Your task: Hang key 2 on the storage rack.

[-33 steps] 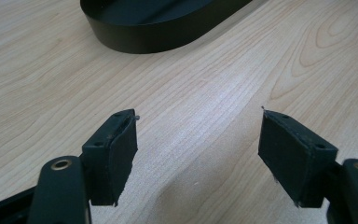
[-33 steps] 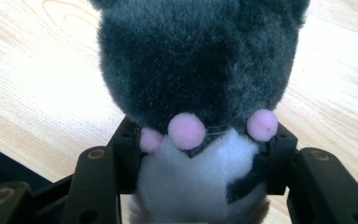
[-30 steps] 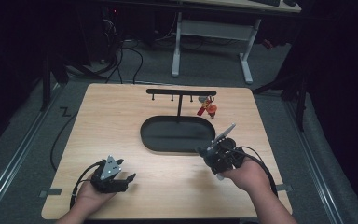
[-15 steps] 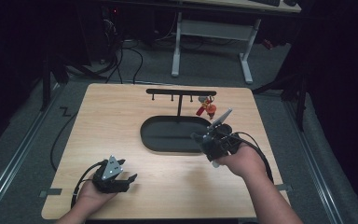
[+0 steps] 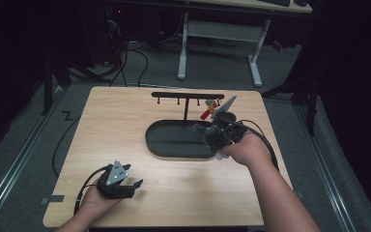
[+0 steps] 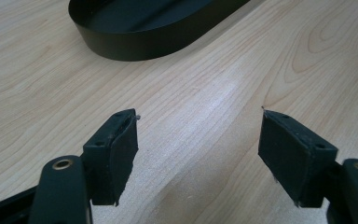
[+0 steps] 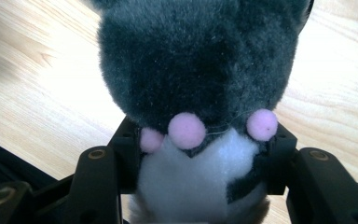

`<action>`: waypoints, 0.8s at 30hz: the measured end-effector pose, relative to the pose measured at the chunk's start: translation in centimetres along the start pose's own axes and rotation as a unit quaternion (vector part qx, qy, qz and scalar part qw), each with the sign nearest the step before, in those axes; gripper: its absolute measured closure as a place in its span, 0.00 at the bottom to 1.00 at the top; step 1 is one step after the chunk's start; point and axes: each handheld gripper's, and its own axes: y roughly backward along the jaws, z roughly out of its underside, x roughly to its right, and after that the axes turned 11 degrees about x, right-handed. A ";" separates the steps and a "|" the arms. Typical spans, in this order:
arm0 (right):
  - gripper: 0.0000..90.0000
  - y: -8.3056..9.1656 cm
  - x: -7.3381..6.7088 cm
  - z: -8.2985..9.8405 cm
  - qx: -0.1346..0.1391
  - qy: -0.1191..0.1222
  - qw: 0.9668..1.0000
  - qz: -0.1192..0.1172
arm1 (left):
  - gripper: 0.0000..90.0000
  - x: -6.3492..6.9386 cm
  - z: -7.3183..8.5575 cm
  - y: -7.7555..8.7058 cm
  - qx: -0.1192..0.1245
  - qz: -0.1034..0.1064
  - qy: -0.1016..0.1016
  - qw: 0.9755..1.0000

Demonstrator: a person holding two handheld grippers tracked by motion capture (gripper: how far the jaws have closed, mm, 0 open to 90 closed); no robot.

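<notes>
A grey plush toy [image 7: 196,60] with a white belly and pink dots sits between my right gripper's [image 7: 203,154] jaws, which press on both its sides. In the high view that right gripper [image 5: 211,135] hangs in the air over the right end of the black oval tray [image 5: 174,153], and the plush toy [image 5: 199,129] pokes out to its left. Near the table's front left my left gripper [image 5: 134,186] rests open. The left gripper [image 6: 198,144] has bare wood between its pads, and the tray [image 6: 135,42] lies ahead of it.
A black rack [image 5: 187,95] with small hooks stands behind the tray, with a red tag [image 5: 206,113] hanging near its right end. The wooden table [image 5: 121,130] has bare room left of the tray. A cable trails from each gripper.
My right gripper has risen and moved away from the table's front, toward the tray's right end, still carrying the plush toy. The left gripper has kept still.
</notes>
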 end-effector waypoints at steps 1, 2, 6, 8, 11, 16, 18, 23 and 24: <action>0.52 0.0 0.0 0.0 0.000 0.000 1.000 0.000 | 0.32 0.0 0.0 0.0 0.000 0.000 0.000 1.000; 0.52 0.3 -0.2 -0.6 -0.001 0.001 1.000 0.002 | 0.32 -0.1 -0.1 0.0 0.002 0.000 0.002 1.000; 0.52 0.5 -0.2 -1.4 -0.001 -0.002 1.000 0.007 | 0.32 0.0 -0.1 -0.1 0.002 0.002 -0.002 1.000; 0.52 0.6 -0.1 -1.8 -0.002 -0.001 1.000 0.012 | 0.32 0.0 -0.1 0.0 0.003 0.002 -0.005 1.000; 0.52 0.7 0.1 -2.4 0.003 -0.009 1.000 0.012 | 0.32 -0.2 -0.1 0.3 0.006 0.000 0.000 1.000; 0.52 0.8 0.4 -3.3 0.005 -0.009 1.000 0.011 | 0.32 -0.5 0.0 0.4 0.006 -0.007 0.006 1.000; 0.52 0.9 0.6 -3.8 0.007 -0.012 1.000 0.014 | 0.32 -0.4 0.0 0.4 0.002 -0.006 0.004 1.000; 0.52 0.9 0.7 -4.7 0.011 -0.018 1.000 0.016 | 0.32 -0.3 0.1 0.5 0.002 -0.005 0.002 1.000; 0.52 0.8 0.8 -4.8 0.010 -0.016 1.000 0.017 | 0.32 -0.4 0.1 0.5 0.003 -0.006 0.003 1.000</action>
